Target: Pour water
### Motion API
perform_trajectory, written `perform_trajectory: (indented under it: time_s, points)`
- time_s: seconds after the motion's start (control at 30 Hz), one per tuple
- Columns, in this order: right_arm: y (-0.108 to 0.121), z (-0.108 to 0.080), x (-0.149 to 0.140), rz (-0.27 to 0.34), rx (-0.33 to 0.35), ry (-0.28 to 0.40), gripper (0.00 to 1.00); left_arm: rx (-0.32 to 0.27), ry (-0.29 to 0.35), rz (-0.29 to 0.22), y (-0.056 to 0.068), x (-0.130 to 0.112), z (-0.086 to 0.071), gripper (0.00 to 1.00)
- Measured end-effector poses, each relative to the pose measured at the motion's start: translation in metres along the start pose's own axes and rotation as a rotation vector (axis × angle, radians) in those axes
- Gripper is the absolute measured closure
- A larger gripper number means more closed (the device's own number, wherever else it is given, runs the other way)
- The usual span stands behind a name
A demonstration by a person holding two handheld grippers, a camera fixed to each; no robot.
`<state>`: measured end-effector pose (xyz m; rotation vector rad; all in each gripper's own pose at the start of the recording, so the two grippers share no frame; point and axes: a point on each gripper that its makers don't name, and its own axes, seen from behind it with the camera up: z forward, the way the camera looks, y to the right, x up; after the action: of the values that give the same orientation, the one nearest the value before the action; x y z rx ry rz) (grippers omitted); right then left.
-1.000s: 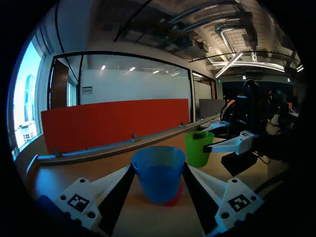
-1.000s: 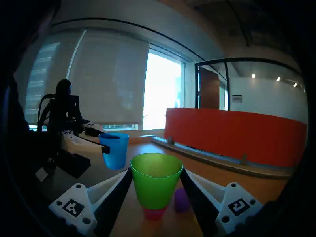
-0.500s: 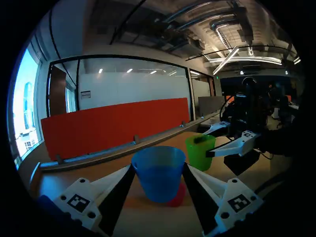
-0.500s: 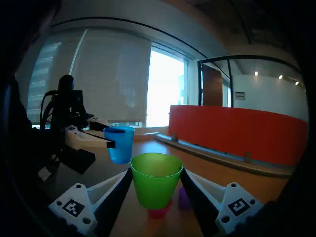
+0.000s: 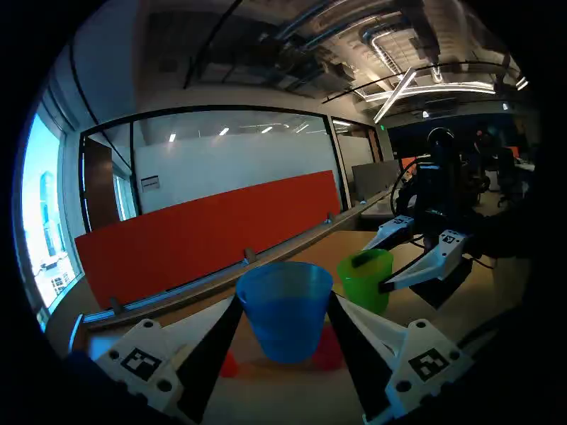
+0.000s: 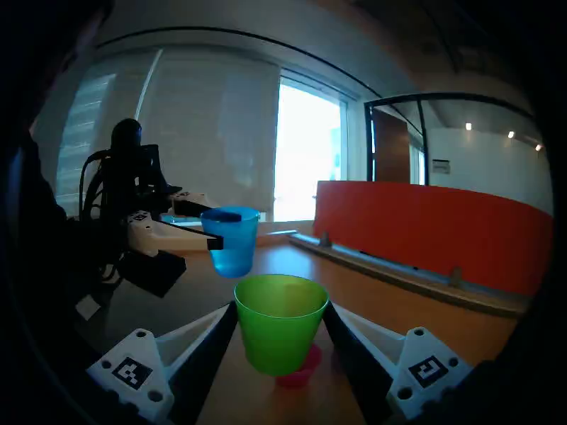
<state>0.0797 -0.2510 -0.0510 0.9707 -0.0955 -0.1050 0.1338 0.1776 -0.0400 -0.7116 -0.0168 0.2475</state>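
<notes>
Blue plastic cup (image 5: 285,315), green plastic cup (image 6: 281,326), aloft before pouring
Left claw (image 5: 285,303) clamps blue, right claw (image 6: 281,310) green; next, align rims and tilt.

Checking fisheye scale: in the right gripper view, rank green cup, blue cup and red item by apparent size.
Largest: green cup, nearest camera.
Then blue cup, smaller but farther off, so real sizes may match.
Smallest: red item, partly hidden behind it.

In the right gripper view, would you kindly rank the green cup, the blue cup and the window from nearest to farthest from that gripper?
1. green cup, gripped, centre foreground.
2. blue cup, upper left.
3. window, far background.
</notes>
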Motion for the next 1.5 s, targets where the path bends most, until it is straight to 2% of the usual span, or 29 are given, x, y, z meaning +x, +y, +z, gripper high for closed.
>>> perform_trajectory:
  time_s: [0.87,1.5]
  points:
    - [-0.016,0.007,-0.007,-0.009,0.072,-0.026,0.1,0.007,-0.009,0.151,-0.006,0.016,0.014,0.16]
    - [-0.027,0.01,-0.02,-0.006,0.116,-0.05,0.1,0.017,0.0,0.224,-0.015,0.027,0.019,0.16]
